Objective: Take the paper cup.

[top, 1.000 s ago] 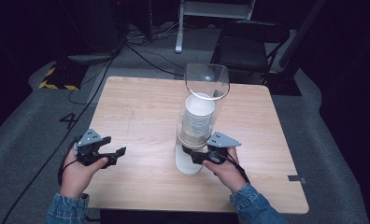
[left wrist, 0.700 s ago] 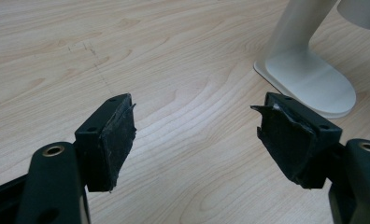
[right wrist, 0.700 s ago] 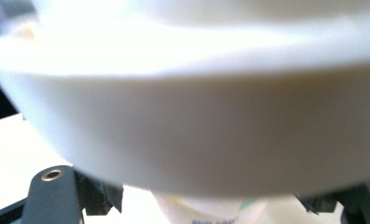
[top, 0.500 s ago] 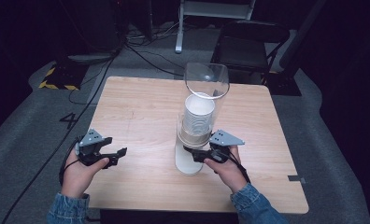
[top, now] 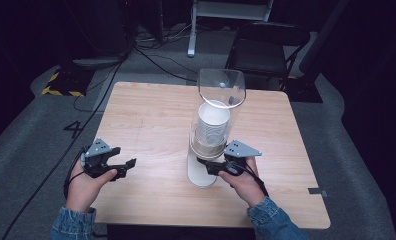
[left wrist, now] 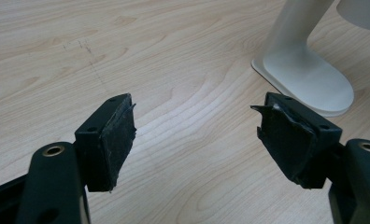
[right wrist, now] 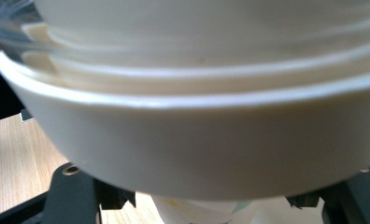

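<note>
Your left gripper (left wrist: 195, 135) is hanging over bare wooden table (left wrist: 127, 46) with its jaws wide apart, nothing between the worn black pads (left wrist: 120, 135). Up in the top right corner sits the white dispenser stand's base (left wrist: 309, 74), well clear of your jaws.

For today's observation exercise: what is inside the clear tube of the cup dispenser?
Inside the clear tube stands a stack of white paper cups, its top rim visible. The lowest cups are covered by the dispenser's cream collar.

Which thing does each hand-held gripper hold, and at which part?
The left hand-held gripper holds nothing. The right one seems shut on a cup under the dispenser, near its bottom.
</note>
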`<state>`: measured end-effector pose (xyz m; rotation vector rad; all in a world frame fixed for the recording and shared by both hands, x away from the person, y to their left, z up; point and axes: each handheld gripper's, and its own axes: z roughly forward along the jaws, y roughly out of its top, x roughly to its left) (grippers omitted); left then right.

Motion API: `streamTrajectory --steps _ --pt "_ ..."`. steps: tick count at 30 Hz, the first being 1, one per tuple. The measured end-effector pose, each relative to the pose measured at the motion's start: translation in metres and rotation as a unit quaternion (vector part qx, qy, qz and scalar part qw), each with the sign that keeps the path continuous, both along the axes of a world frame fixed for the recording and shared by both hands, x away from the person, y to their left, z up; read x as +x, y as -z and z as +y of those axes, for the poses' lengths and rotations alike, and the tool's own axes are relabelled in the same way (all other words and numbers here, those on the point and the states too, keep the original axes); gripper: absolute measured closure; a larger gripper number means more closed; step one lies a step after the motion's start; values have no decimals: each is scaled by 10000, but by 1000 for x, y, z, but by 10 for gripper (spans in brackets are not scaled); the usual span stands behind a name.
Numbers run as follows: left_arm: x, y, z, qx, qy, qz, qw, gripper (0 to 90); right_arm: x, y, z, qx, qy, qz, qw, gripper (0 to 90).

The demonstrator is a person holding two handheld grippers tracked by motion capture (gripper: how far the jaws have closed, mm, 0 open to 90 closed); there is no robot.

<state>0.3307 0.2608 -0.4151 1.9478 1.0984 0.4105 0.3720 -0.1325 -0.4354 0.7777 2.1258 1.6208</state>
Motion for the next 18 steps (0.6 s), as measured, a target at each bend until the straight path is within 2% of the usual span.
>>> streamTrajectory --steps 6,15,18 --pt "0 0 -1 7 12 15 10000 268 -1 1 -1 48 -25 105 9999 326" --pt "0 1 -1 8 23 26 10000 268 -2 1 0 41 -15 100 9999 324" --pt "0 1 -2 1 21 33 10000 269 0 3 -1 60 -44 12 10000 323"
